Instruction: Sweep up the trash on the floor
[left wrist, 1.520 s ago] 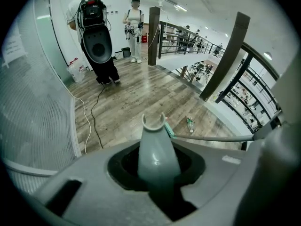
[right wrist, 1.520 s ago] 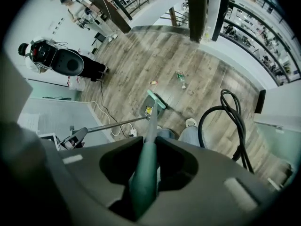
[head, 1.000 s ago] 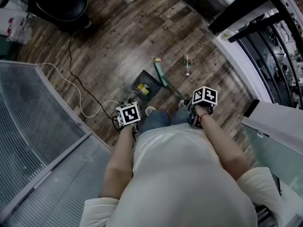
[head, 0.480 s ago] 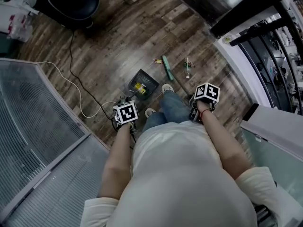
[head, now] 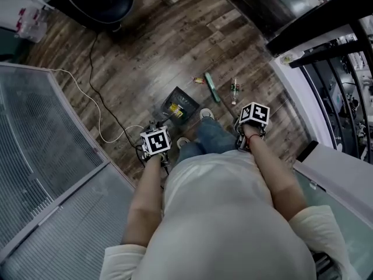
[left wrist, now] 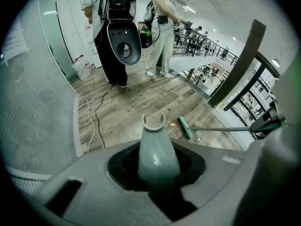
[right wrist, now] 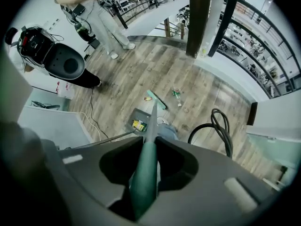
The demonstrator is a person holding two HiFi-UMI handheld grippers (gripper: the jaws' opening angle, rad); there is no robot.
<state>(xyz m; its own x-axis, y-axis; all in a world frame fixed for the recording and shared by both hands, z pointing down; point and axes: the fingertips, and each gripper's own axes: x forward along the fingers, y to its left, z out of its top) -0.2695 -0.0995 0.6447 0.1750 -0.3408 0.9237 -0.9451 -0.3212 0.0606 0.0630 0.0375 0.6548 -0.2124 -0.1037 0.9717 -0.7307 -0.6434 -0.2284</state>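
Left gripper [left wrist: 157,173] clenched on dustpan handle [left wrist: 154,145], right gripper [right wrist: 143,175] on broom handle [right wrist: 151,126]; broom head [head: 212,87] lay between wrapper [head: 199,80] and bottle [head: 234,90], apparently to draw them toward the dustpan [head: 178,105]

No text, brand or number can be read. The yellow wrapper [head: 176,110] inside the dustpan [head: 188,101] carries print too small to make out. The paper sheet [left wrist: 12,42] on the glass wall [left wrist: 44,102] left of the dustpan is blurred.
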